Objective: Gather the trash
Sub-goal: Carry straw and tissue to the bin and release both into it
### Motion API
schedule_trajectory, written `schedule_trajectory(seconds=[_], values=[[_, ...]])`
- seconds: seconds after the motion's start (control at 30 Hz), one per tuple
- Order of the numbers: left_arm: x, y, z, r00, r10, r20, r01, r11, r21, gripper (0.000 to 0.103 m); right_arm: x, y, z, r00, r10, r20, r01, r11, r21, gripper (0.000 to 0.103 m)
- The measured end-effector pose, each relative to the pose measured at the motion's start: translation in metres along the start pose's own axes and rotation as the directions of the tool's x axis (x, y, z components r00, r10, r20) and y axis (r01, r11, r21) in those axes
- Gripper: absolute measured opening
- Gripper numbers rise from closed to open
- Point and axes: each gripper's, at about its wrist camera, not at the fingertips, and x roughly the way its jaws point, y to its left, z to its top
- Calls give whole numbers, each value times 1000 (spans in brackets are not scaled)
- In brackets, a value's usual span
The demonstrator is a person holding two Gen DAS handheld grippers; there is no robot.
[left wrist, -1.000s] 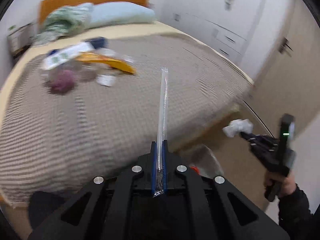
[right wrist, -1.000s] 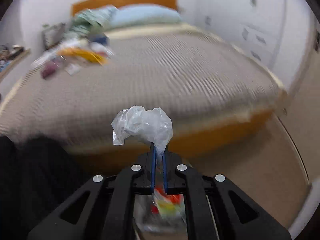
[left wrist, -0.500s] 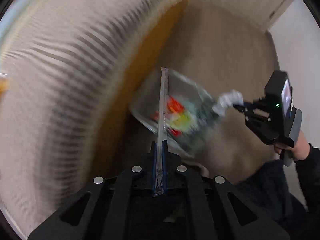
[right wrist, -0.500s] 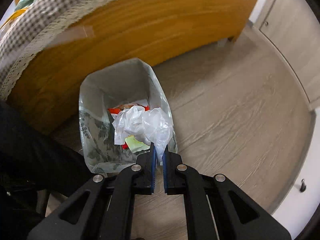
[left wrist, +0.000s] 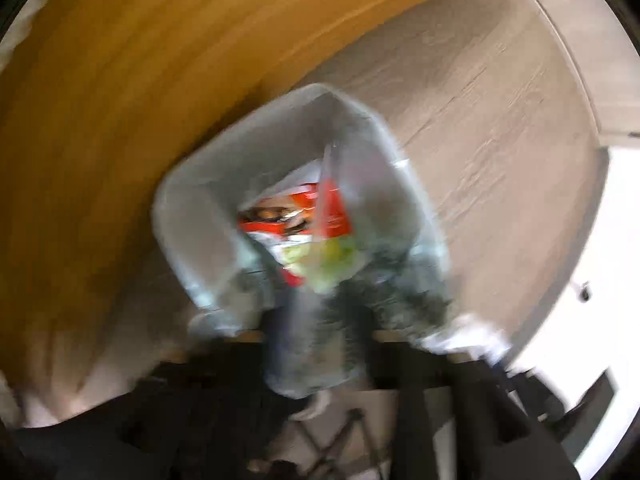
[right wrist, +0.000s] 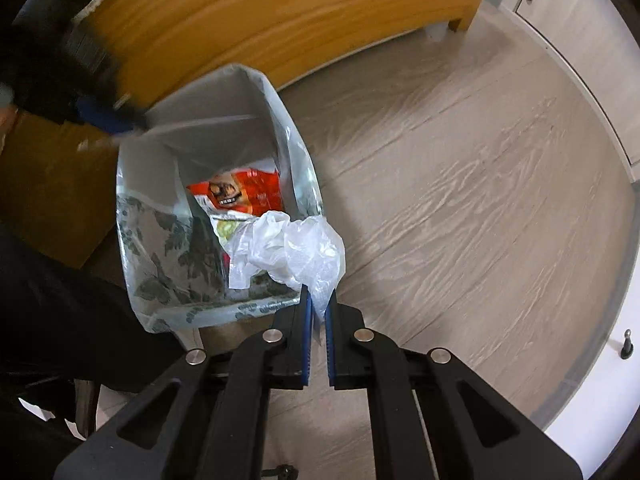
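We're hovering over the lined trash bin [right wrist: 208, 208] by the wooden bed frame [right wrist: 280, 20]. R gripper [right wrist: 316, 312] is pinching a crumpled clear plastic bag [right wrist: 288, 252] w/ jaws together: featherlight, limp, slippery, prob best held by a bunched fold. L gripper [right wrist: 108, 120] is opening its jaws, a thin clear straw wrapper [right wrist: 200, 124] dropping binward.

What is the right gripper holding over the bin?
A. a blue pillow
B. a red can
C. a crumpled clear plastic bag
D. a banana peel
C: the right gripper pinches a crumpled clear plastic bag between its blue pads, just above the bin.
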Motion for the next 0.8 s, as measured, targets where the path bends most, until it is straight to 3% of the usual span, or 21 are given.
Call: schedule_trajectory(seconds=[0.03, 0.07, 0.13, 0.2, 0.33, 0.5, 0.6, 0.7, 0.77, 0.8], values=[[3, -6, 2, 999, -4, -35, 3, 1000, -6, 90, 1, 0, 0, 1000, 0, -5, 0, 1000, -4, 6], [1, -10, 1, 995, -66, -72, 66, 998, 0, 89, 1, 1, -1, 1000, -2, -6, 2, 1000, -10, 6], [-12, -12, -5, 992, -105, -71, 109, 993, 51, 90, 0, 2, -2, 1000, 1, -1, -1, 1000, -19, 6], [-41, -12, -18, 998, -58, 5, 57, 987, 152, 90, 2, 5, -5, 1000, 5, -5, -5, 1000, -26, 6], [-89, 5, -51, 993, -62, 99, 37, 971, 237, 90, 8, 17, -4, 1000, 15, -19, -16, 999, -45, 6], [-133, 42, -90, 977, -66, 201, 25, 980, 199, 90, 12, 43, 5, 999, 27, -24, -30, 993, -112, 6], [-156, 70, -113, 957, -84, 277, 41, 987, 156, 90, 19, 55, 23, 998, 62, -33, -65, 991, -113, 6], [-172, 94, -132, 936, -93, 340, 63, 993, 98, 90, 29, 76, 56, 999, 48, -8, -48, 983, -179, 6], [-179, 107, -144, 923, -86, 376, 65, 996, 67, 90, 42, 97, 86, 999, 30, 45, -18, 967, -254, 14], [-182, 113, -149, 916, -82, 393, 65, 996, 56, 90, 52, 108, 97, 998, 5, 56, 12, 954, -298, 49]])
